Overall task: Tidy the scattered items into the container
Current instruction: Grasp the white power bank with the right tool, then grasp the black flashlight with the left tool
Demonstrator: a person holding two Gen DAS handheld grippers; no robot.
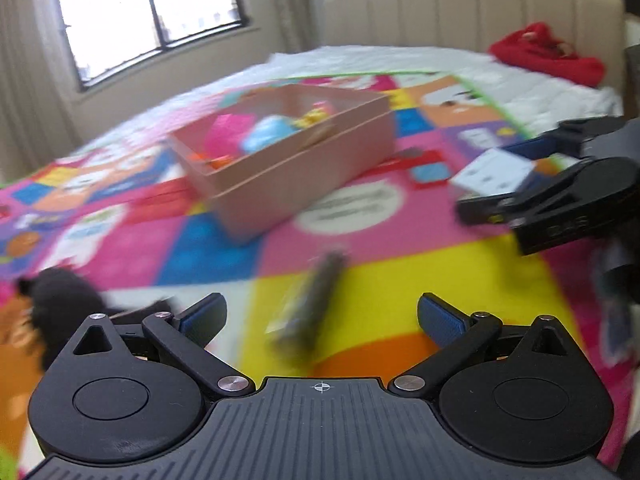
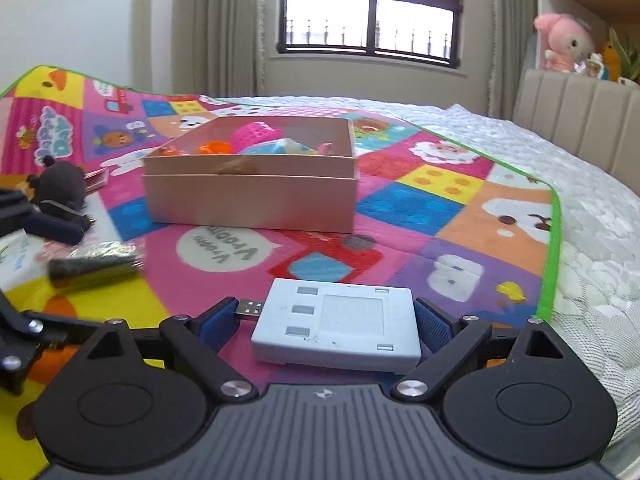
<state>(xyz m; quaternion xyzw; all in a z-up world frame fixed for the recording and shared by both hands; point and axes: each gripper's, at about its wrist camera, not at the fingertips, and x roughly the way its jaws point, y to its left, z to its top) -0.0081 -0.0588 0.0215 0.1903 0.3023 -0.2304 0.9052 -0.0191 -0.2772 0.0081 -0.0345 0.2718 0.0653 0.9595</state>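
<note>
Grey plastic forms the shell of the flat device [image 2: 336, 326], a rigid rectangular box with a metal USB plug [image 2: 249, 307] projecting from one short end. It is judged light, stiff and fairly smooth-sided, so a grip across hard edges is advised, never on the plug, which could bend. The device is seen between the pads of the right gripper [image 2: 326, 322], just above the play mat [image 2: 400, 208] on the bed, well short of the pink box [image 2: 250, 196] that already holds several toys. The right pad is seen against the far short end; the left pad stands at the plug side, and full contact there cannot be confirmed, the jaws being wide. The long axis is laid across the jaws, plug toward the left pad, broad face up.

The left gripper [image 1: 320, 320] is held wide and empty over a dark, blurred wrapped stick [image 1: 308, 304], whose long axis points roughly toward the box.
</note>
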